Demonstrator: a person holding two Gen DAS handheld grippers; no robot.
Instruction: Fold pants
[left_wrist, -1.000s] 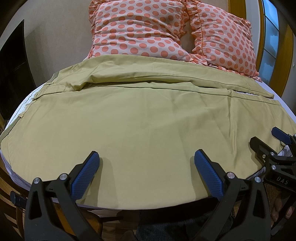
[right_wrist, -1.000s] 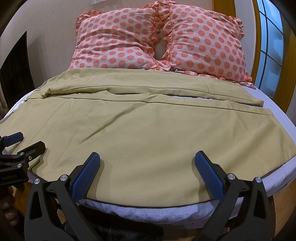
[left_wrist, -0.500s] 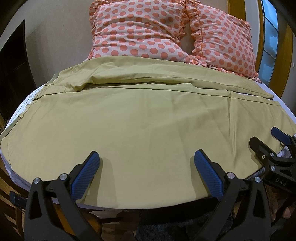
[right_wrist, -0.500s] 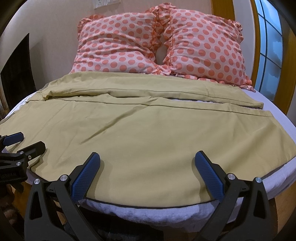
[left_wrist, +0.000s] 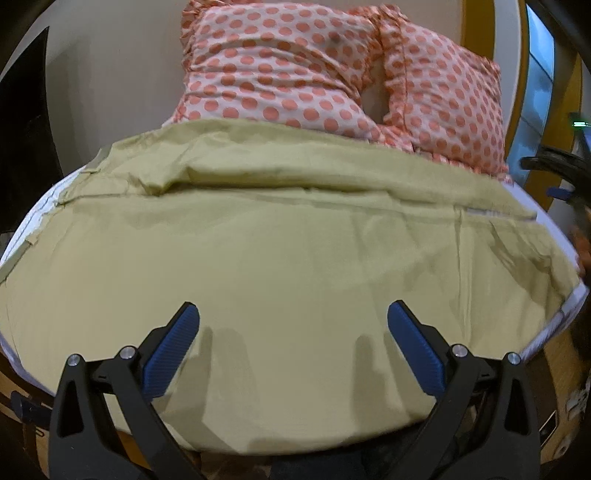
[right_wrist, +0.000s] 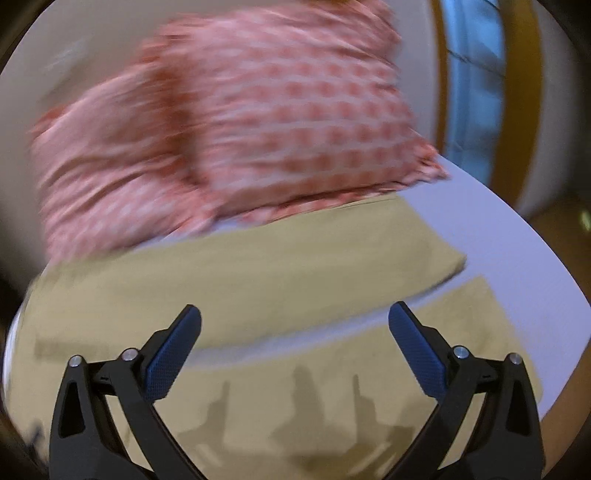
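Observation:
Khaki pants (left_wrist: 295, 251) lie spread flat across the bed, both legs running left to right, the far leg lying next to the pillows. My left gripper (left_wrist: 293, 343) is open and empty, low over the near leg. In the blurred right wrist view my right gripper (right_wrist: 294, 345) is open and empty above the pants (right_wrist: 258, 280), near the two leg ends at the right of the bed. The right gripper also shows in the left wrist view (left_wrist: 561, 177) as a dark shape at the right edge.
Two pink polka-dot pillows (left_wrist: 332, 70) stand against the wall at the head of the bed. The white sheet (right_wrist: 509, 240) shows past the leg ends on the right. A window with a wooden frame (right_wrist: 476, 92) is at the right.
My right gripper has swung up and forward to the right end of the pants, blurring its view. My left gripper has moved slightly forward over the near leg. Both stay open.

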